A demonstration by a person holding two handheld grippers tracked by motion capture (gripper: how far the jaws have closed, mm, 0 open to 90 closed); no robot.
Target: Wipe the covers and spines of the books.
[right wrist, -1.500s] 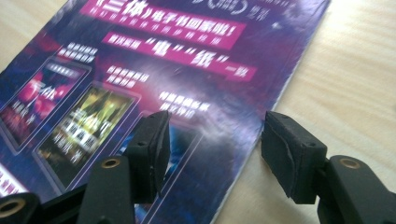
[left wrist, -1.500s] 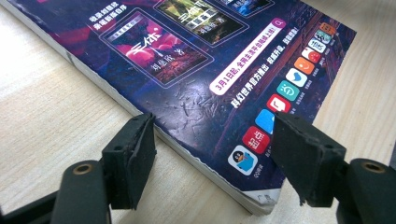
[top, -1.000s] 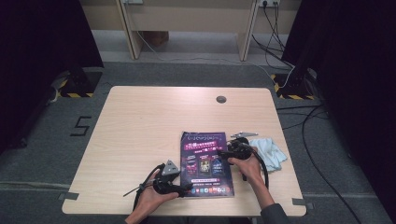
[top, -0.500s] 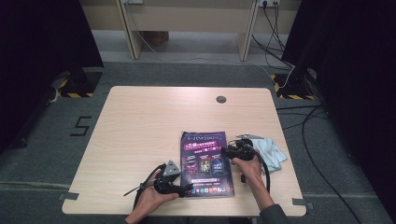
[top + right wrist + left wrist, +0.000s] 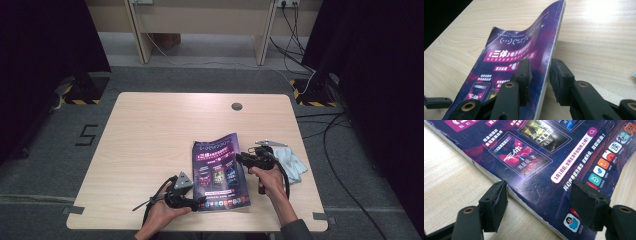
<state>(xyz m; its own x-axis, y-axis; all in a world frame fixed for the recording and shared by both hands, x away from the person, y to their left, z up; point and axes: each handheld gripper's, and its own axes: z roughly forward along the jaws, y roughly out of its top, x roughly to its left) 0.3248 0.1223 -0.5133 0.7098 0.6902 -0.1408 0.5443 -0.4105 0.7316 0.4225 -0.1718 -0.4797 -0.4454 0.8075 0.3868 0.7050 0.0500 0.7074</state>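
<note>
Right gripper clamped along the magazine's right-hand edge, one black pad on the purple cover, the other under the page block, jaws having just been closing with that edge between them; edge lifted clear of the wood, cover bowed upward along that side; seen from above, same right gripper at the magazine's right margin, held by a hand entering from the bottom. Left gripper with jaws wide apart, straddling the near left corner of the magazine, one pad out over bare wood just beside the spine edge, the other over the cover near the row of coloured icons, neither visibly pressing; from above, left gripper at the lower left corner, grey three-cornered plate on top. Magazine lying in the near right-centre part of the table; pale blue cloth just beyond the right gripper, near the table's right edge; small round dark cap well apart at the far side.
</note>
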